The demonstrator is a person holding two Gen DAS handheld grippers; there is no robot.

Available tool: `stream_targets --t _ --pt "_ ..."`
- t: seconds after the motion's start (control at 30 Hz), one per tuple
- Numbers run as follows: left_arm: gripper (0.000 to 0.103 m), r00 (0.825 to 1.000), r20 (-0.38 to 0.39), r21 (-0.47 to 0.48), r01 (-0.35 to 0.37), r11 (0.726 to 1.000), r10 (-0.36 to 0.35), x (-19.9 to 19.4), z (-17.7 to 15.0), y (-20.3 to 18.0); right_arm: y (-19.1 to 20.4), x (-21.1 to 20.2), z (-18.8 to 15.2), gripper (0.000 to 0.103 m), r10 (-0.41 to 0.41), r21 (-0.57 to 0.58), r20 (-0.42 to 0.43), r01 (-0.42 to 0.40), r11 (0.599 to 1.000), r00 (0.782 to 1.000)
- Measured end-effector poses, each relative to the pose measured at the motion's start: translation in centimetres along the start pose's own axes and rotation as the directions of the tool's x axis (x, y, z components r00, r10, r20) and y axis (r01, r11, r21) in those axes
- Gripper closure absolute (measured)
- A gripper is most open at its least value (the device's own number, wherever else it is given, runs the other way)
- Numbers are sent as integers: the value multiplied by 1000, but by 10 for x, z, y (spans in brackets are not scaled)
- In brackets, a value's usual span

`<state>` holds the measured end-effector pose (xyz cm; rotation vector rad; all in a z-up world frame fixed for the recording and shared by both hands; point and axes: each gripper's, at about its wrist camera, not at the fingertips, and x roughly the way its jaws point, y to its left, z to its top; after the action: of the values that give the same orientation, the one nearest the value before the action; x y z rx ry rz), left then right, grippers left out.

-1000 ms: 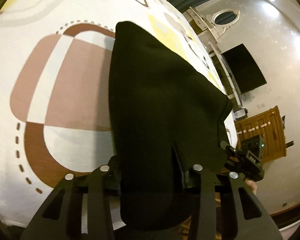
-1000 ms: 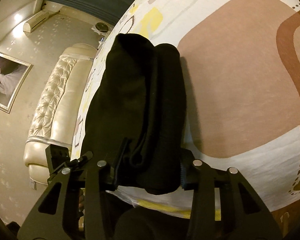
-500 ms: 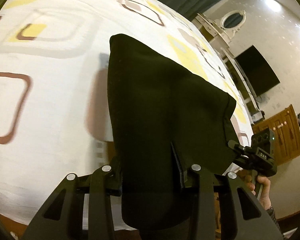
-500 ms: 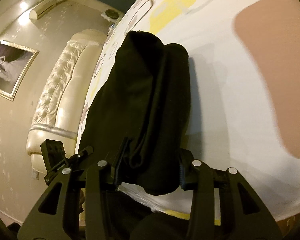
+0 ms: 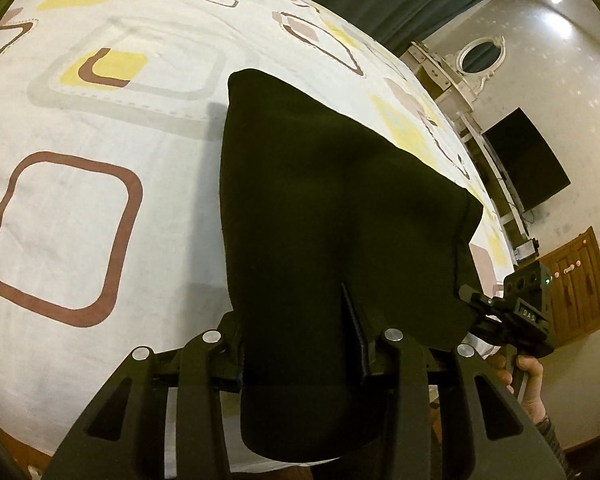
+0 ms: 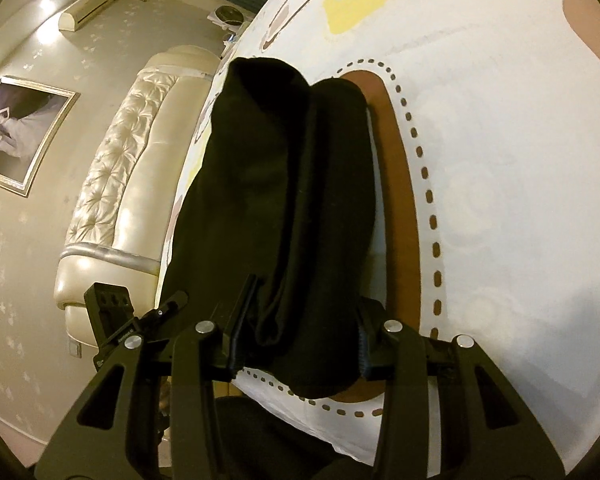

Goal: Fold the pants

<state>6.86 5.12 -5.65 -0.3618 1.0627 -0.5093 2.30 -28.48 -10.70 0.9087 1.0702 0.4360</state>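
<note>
The black pants are folded into a thick bundle and held up above the bed between both grippers. My left gripper is shut on one end of the pants, the cloth draped over its fingers. My right gripper is shut on the other end of the pants, which bulge forward in two rolled folds. The right gripper also shows at the right edge of the left wrist view, held by a hand. The left gripper shows at the left of the right wrist view.
The bed has a white sheet with brown and yellow shapes. A cream tufted headboard and a framed picture lie left. A dark screen, a wooden cabinet and a mirror dresser stand along the wall.
Both grippers have carried the pants across the bed; the sheet pattern beneath has shifted. The grip on the pants has not changed.
</note>
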Motion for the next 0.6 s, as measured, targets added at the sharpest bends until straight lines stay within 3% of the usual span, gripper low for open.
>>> stream_targets --t 0.5,0.6 --pt "58 1000 2 -4 3 1000 -3 6 4 3 4 2 0 63 25 5 20 -25 1000 999" --pt "47 1000 -1 -14 3 1000 -3 6 5 7 4 0 -1 55 45 8 17 -46 999 999"
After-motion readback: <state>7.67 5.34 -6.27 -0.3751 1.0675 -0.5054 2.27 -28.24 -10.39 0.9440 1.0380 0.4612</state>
